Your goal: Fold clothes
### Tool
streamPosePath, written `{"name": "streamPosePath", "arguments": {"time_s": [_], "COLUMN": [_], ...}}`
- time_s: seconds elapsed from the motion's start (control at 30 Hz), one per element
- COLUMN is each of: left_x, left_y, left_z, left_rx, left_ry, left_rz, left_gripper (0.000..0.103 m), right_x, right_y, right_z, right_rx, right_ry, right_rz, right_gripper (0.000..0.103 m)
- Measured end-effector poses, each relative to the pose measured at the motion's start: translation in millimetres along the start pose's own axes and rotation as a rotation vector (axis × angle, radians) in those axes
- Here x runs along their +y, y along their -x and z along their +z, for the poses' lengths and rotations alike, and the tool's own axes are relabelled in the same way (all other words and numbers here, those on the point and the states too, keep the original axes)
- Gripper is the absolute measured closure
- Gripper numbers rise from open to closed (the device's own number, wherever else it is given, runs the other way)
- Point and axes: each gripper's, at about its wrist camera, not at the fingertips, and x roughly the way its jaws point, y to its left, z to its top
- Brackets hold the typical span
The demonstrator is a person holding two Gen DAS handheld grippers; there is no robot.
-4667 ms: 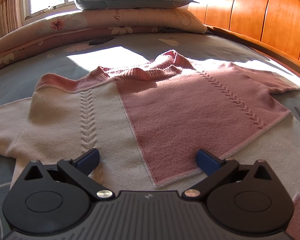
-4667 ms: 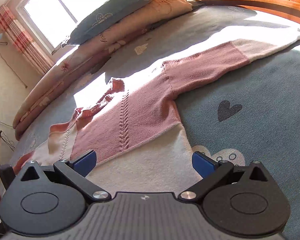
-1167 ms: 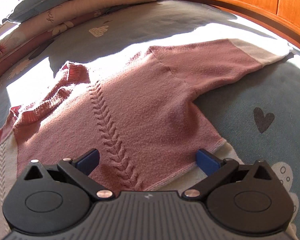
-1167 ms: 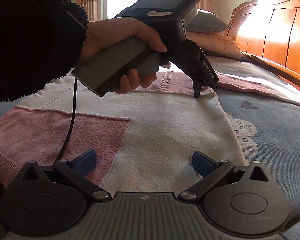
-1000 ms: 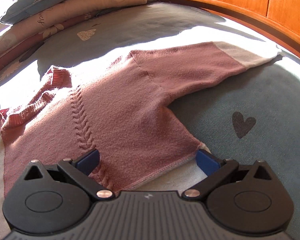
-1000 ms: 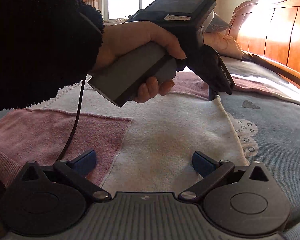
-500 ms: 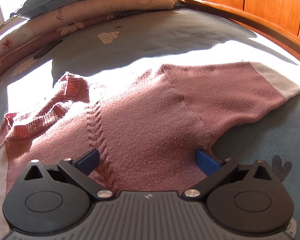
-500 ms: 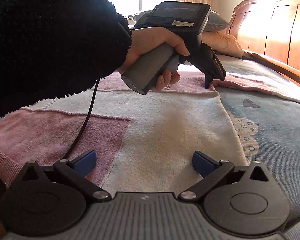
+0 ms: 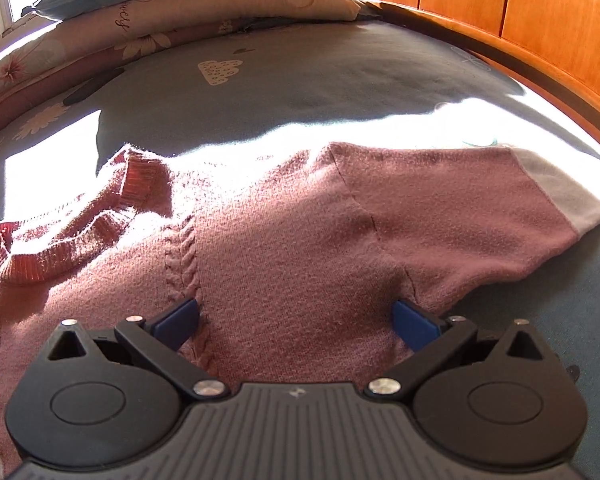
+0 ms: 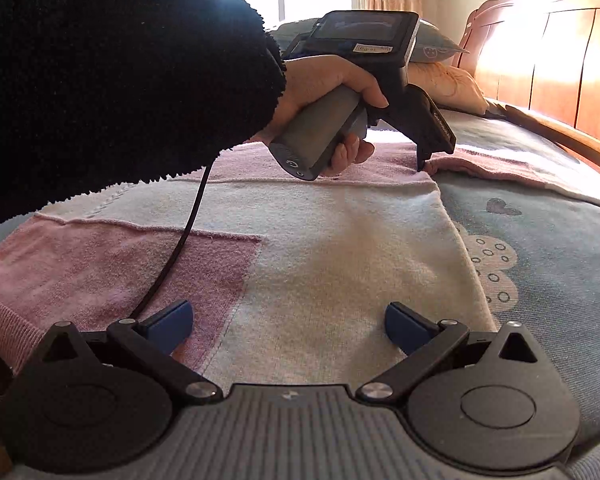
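My left gripper [image 9: 296, 320] is spread wide at the sweater's [image 9: 284, 240] armpit, right gripper [image 10: 288, 322] spread over the hem, near bed edge. Risk: pinching bedsheet [image 10: 540, 240] too, dragging everything.

Harsh window sunlight, perhaps overexposed; fisheye-bent edges.
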Motion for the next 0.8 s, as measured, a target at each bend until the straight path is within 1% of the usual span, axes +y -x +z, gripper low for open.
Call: {"name": "streamPosePath", "arguments": {"time_s": [0.13,0.23,0.43,0.53,0.6,0.67,0.73,0.8], "left_x": [20.4,39.6,91.1,116.0,129.3,140.1,148.6,154.6], "left_y": [30.6,63.7,146.9,184.4,203.0,217.3,224.1,223.1], "left_z": [6.0,5.7,-9.9,-28.4,-47.0,-67.9,-89.5,-108.1], "left_rx": [-0.02,-0.03,-0.03,-0.026,-0.023,-0.028,-0.025,-0.013], "left_ry": [0.047,0.036,0.058,0.094,0.111,0.122,0.143,0.155], "left_rz": [-0.027,0.006,0.054,0.066,0.064,0.048,0.036,0.037], "left_gripper": [0.001,0.001,0.001,0.001,0.001,0.001,0.001,0.001], "right_x": [2.0,3.7,3.2,-1.6,-9.2,-20.0,-28.9,-36.5], "right_y": [-0.7,-0.7,-0.9,1.8,6.6,17.5,36.0,53.3], "right_z": [-0.6,-1.0,-1.2,-1.0,1.7,8.7,18.5,29.3], "right_rx": [-0.004,-0.01,-0.027,-0.042,-0.052,-0.074,-0.147,-0.21], "right_ry": [0.005,0.004,-0.025,-0.075,-0.138,-0.226,-0.287,-0.313], "right_rz": [-0.009,-0.016,-0.023,-0.001,0.044,0.133,0.227,0.335], "right_gripper": [0.0,0.0,0.0,0.0,0.0,0.0,0.0,0.0]}}
